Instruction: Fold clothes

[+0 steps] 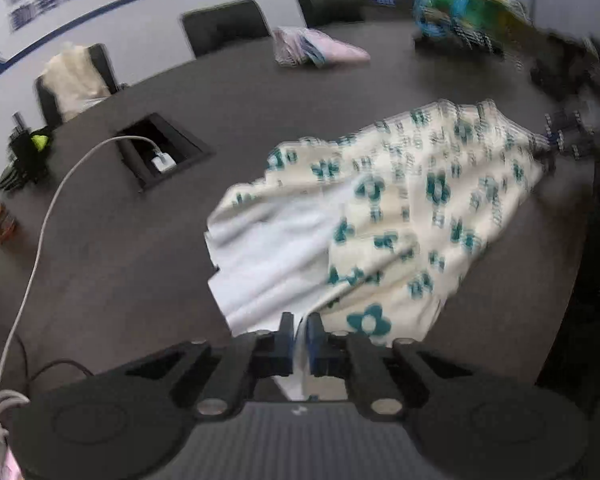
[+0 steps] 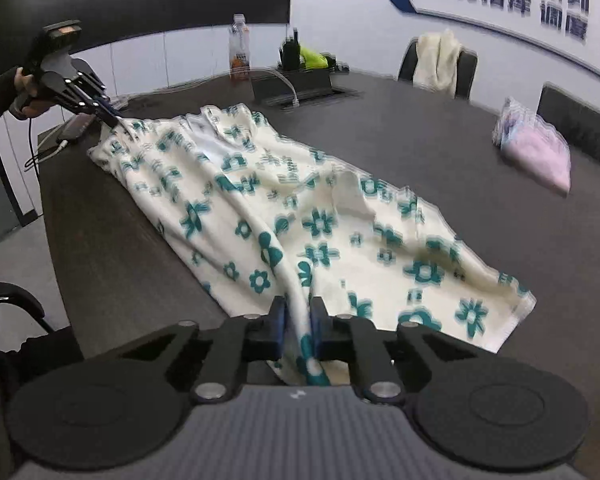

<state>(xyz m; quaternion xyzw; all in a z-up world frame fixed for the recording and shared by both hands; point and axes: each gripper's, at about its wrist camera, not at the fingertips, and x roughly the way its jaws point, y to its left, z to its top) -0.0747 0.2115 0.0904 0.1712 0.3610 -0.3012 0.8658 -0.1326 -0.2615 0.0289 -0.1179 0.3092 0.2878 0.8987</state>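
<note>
One floral cloth (image 2: 300,216), cream with teal flowers, stretched across dark table (image 2: 440,140) between my two grippers. My left gripper (image 1: 299,330) pinched tight on one corner; my right gripper (image 2: 299,312) clamped on opposite bunched edge. One pink folded garment (image 2: 540,152) lies well apart. One bottle (image 2: 239,48), three chairs visible at far side, one draped with towel (image 2: 438,62)

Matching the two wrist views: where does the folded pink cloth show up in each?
Left wrist: folded pink cloth at top centre, on the far side of the table.
Right wrist: folded pink cloth at right edge.
Shared landmark: the cream garment draped on a chair.
</note>
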